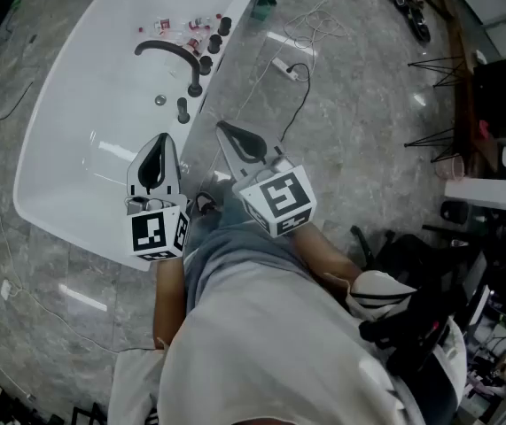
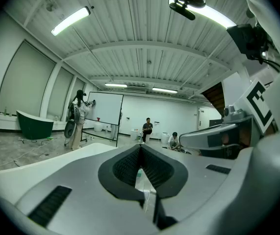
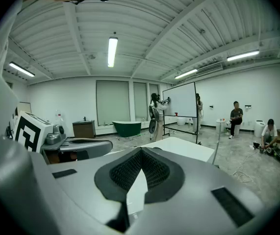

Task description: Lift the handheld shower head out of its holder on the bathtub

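A white bathtub (image 1: 84, 158) fills the upper left of the head view. On its right rim stand a curved black faucet (image 1: 171, 53) and several black fittings, among them a slim upright black piece (image 1: 182, 109); I cannot tell which one is the handheld shower head. My left gripper (image 1: 161, 138) hovers over the tub's near end, shut and empty. My right gripper (image 1: 221, 127) sits just right of the rim, short of the fittings, also shut with nothing in it. In the gripper views both the left gripper (image 2: 140, 146) and the right gripper (image 3: 140, 150) show their jaws closed together.
Small bottles (image 1: 186, 29) lie at the far end of the rim. Cables and a white plug (image 1: 290, 71) trail over the stone floor right of the tub. Black tripods (image 1: 439, 69) and gear crowd the right side. People, a whiteboard (image 3: 179, 102) and a green tub (image 3: 126, 128) are far off.
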A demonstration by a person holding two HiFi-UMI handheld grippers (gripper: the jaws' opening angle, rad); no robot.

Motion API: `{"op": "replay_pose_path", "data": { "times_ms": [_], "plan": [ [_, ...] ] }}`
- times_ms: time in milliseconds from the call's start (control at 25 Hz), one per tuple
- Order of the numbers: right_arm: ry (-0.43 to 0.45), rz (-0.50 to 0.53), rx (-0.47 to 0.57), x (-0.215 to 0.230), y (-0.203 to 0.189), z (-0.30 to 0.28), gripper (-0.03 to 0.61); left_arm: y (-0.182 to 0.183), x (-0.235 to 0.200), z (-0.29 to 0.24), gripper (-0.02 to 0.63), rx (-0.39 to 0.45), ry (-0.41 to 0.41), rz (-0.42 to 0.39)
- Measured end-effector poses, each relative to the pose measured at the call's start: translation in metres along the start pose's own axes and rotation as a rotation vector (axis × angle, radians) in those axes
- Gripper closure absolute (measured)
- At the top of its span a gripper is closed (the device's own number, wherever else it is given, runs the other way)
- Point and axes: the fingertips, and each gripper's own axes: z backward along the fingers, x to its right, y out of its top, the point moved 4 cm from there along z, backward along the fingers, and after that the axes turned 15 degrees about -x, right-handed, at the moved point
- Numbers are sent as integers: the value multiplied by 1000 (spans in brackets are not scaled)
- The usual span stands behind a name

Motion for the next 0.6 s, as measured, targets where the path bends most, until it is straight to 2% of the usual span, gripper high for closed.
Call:
{"op": "replay_pose_path", "data": {
  "times_ms": [600],
  "plan": [
    [51, -38, 2, 11, -12, -15, 563, -16, -5, -17, 597, -32, 33, 18]
  ]
}}
